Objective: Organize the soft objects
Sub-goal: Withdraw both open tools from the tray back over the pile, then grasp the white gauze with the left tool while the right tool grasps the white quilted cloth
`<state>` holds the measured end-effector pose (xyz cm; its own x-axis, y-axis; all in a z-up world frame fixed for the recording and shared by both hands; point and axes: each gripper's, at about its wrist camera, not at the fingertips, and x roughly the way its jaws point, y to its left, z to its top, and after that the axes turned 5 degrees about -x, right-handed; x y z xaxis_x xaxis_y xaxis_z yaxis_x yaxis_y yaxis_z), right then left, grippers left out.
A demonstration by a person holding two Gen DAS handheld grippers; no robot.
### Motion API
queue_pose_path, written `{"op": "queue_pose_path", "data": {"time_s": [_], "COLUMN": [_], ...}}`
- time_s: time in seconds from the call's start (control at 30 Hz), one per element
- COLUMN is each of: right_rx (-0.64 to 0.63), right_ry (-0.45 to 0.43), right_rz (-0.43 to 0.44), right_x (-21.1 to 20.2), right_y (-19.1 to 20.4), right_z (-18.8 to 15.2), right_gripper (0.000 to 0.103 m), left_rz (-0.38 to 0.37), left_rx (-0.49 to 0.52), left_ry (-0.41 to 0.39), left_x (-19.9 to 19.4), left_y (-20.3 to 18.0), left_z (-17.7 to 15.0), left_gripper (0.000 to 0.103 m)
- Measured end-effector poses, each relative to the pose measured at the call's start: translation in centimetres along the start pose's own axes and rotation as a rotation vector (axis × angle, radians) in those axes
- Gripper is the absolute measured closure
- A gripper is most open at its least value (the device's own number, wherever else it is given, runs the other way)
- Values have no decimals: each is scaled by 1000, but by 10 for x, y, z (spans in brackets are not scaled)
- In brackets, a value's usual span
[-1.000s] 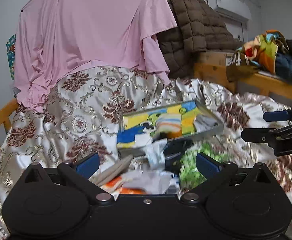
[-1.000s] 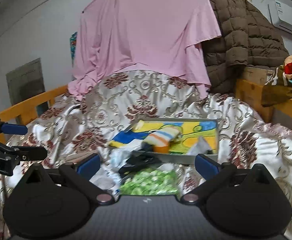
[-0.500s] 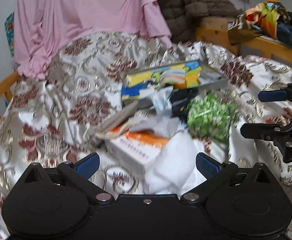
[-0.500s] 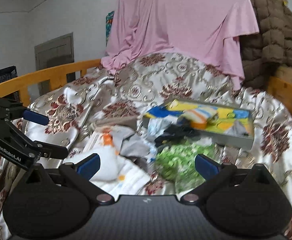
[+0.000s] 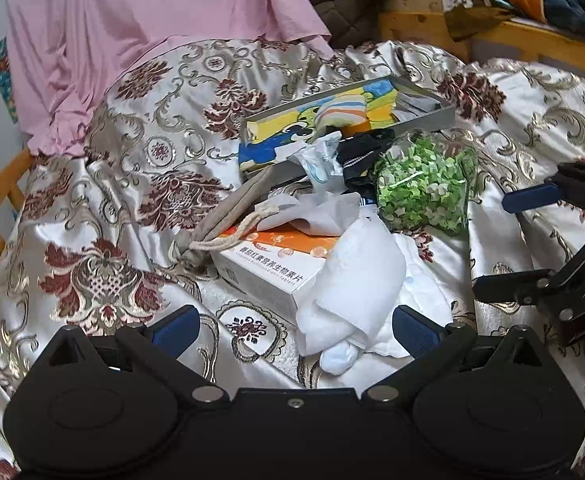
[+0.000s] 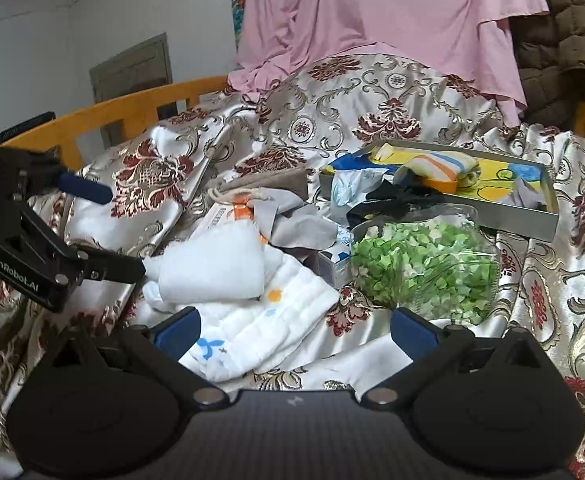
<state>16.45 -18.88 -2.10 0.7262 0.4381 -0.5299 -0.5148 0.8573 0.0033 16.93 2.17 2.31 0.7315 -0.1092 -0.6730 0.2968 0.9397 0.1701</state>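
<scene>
A pile of soft things lies on the patterned satin bedspread (image 5: 104,216). A rolled white cloth (image 5: 356,276) rests on a white quilted cloth (image 6: 260,320), just ahead of my left gripper (image 5: 294,330), which is open and empty. My right gripper (image 6: 294,330) is open too, above the quilted cloth's near corner, and shows at the right of the left wrist view (image 5: 492,246). Behind lie a grey drawstring pouch (image 5: 228,216), a grey cloth (image 6: 296,228), a black item (image 5: 364,152) and a striped sock (image 5: 344,110) in a grey tray (image 6: 492,216).
A white and orange carton (image 5: 268,264) sits under the cloths. A clear bag of green bits (image 6: 424,268) lies right of the pile. A pink sheet (image 5: 152,12) and a brown quilted coat (image 6: 564,40) hang behind. A wooden bed rail (image 6: 132,108) runs along the left.
Both grippers have tipped down and come closer to the pile; the white cloths and the carton, low in view before, now sit right before the fingers. Both stay open.
</scene>
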Motion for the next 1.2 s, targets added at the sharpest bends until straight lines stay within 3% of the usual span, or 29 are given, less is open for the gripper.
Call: {"op": "queue_pose_path", "data": {"time_s": [0.3, 0.5, 0.8, 1.0, 1.2], "right_rx": [4, -94, -178, -224, -270], "right_ry": [30, 57, 53, 49, 66], "right_rz": [51, 74, 87, 120, 185], "right_x": [15, 26, 38, 55, 68], "right_y": [-3, 8, 15, 9, 6], "right_z": [-3, -9, -14, -10, -1], "right_gripper": [0, 0, 0, 0, 0], "left_rz": [-15, -43, -78, -99, -266], "left_rx": [159, 293, 373, 500, 499], "left_ry": [42, 101, 184, 226, 314], "left_x": [9, 19, 28, 35, 47], "left_y": [-15, -25, -30, -40, -34], "left_z": [12, 26, 38, 53, 65], "left_gripper": [1, 1, 1, 1, 3]}}
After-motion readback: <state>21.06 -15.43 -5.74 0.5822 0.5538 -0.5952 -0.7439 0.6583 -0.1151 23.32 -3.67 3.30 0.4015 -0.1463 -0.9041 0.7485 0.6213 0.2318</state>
